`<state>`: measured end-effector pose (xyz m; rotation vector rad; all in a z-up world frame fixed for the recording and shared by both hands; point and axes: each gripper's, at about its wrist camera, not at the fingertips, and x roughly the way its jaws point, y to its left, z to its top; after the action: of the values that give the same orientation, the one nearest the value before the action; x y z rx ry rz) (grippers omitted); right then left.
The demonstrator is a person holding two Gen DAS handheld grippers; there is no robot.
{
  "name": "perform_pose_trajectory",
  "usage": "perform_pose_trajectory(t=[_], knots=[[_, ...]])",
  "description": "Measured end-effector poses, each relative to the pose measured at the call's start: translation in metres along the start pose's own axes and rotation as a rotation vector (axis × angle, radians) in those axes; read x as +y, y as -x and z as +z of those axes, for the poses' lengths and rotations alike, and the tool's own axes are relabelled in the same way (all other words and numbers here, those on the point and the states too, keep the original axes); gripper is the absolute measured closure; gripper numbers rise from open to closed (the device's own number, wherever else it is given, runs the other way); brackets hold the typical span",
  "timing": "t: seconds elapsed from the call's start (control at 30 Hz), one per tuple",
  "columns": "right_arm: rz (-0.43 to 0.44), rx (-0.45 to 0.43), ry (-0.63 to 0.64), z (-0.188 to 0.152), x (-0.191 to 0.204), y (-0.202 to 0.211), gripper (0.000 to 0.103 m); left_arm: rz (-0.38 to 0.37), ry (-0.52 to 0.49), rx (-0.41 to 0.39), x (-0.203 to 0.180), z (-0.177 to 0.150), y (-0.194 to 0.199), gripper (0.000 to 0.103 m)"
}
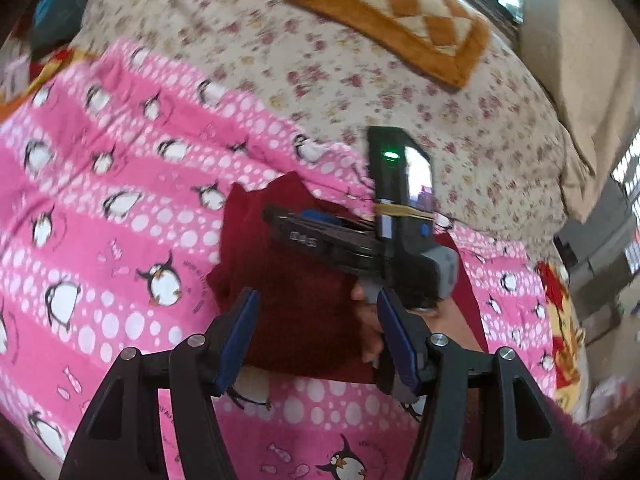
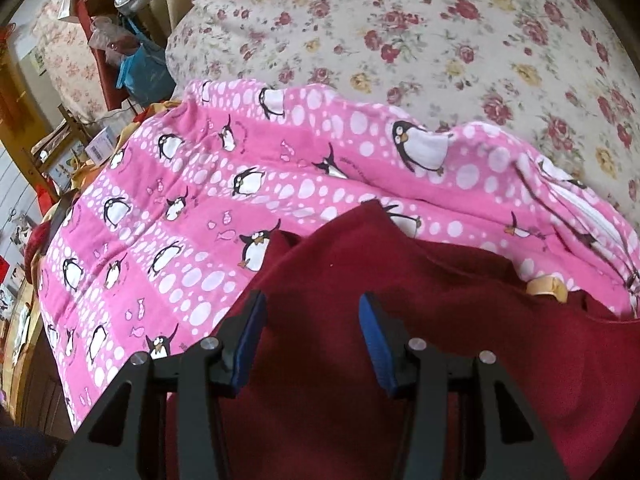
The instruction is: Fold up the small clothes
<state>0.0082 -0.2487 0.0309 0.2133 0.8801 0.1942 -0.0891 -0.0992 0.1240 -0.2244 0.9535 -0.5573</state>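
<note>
Left wrist view: left gripper [image 1: 316,312] angled down, jaws apart, empty, above dark red garment [image 1: 296,280] laid on penguin blanket [image 1: 100,200]. Right gripper [image 2: 310,316] likewise parted, nothing clamped, tilted over garment.

The right tool [image 2: 312,336] hangs over a dark red garment [image 2: 460,320], its blue-padded jaws standing apart with nothing gripped between them; ahead and to its left spreads a pink penguin blanket [image 2: 192,208]; beyond that lies a floral bedspread [image 2: 400,40]; far left stands cluttered furniture [image 2: 100,20].
</note>
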Motion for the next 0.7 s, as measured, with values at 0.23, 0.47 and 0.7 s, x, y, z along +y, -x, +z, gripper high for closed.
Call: perform_pose_trajectory(t=[0.23,0.47,0.7], knots=[[-0.007,0.012,-0.006,0.0,-0.004,-0.003,0.051,0.029,0.015,-0.011,0.011,0.001,0.001,0.063],[-0.009,0.01,-0.047,-0.005,-0.015,0.006,0.051,0.036,0.003,-0.014,0.011,0.001,0.001,0.063],[-0.016,0.008,-0.082,-0.013,-0.029,0.015,0.051,0.052,0.014,-0.018,0.016,0.002,0.0,0.063]])
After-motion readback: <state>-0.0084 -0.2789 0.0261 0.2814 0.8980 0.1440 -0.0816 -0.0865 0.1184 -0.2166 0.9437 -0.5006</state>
